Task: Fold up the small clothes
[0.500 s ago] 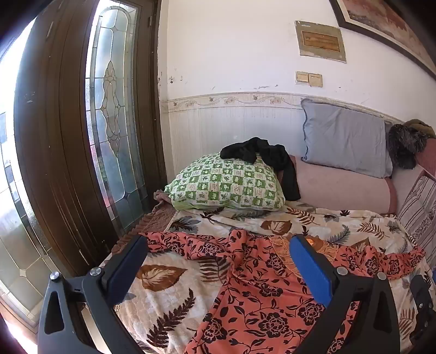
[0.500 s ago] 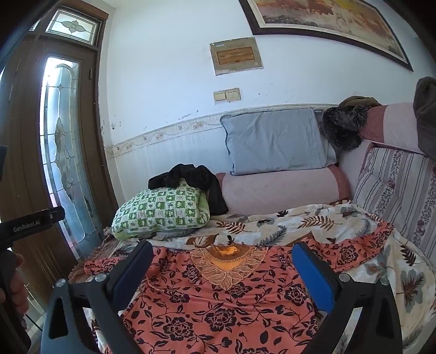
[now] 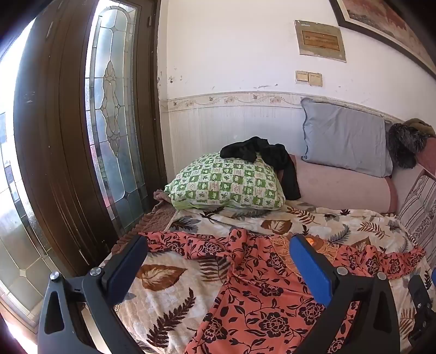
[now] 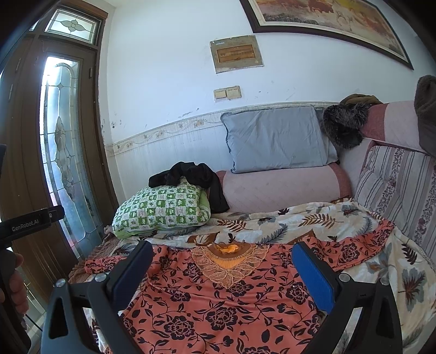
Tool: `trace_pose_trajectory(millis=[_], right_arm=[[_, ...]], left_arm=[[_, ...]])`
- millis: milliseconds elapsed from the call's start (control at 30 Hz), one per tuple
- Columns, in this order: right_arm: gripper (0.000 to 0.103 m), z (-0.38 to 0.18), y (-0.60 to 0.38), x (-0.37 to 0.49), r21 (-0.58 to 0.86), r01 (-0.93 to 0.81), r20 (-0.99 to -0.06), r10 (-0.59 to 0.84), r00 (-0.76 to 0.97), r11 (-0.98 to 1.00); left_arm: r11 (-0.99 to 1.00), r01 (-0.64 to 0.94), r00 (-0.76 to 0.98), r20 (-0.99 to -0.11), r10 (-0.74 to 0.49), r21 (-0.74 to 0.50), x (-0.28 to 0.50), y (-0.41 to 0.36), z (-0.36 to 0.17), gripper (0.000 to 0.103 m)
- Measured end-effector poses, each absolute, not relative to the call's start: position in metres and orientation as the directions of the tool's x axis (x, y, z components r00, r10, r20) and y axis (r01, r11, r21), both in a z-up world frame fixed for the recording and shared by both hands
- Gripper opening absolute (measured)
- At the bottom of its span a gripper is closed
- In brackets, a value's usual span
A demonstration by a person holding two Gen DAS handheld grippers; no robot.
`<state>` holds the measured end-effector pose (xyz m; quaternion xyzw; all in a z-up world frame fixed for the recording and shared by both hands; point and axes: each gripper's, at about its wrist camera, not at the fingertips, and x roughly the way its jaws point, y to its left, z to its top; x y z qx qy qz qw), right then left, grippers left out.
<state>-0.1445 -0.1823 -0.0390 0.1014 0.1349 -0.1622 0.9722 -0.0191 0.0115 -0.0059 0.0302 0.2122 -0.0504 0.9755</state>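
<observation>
leaf-print bedspread (image 3: 174, 294), floral dress (image 4: 218, 305) unmoved since earlier; left gripper (image 3: 218, 261), right gripper (image 4: 220, 265) fingers wide, empty.

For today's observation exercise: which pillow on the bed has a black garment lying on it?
The green checked pillow; the grey pillow leaning on the wall carries nothing.

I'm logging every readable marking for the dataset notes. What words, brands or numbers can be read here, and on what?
"GenRobot.AI": on the left gripper, seen at the left edge of the right wrist view.
Wall plaque: has lettering, too blurred to read.
Painting, switches: no readable text.
</observation>
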Motion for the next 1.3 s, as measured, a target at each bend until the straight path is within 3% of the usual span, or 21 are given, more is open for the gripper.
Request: trace_pose_trajectory(millis=[1300], right_arm=[[0.103,-0.061,-0.198,-0.122,0.173,0.353,-0.359,-0.275,0.892,0.919]], left_arm=[[0.993,0.103,0.885,-0.462,-0.065,0.058,0.001,0.004,-0.023,0.103]])
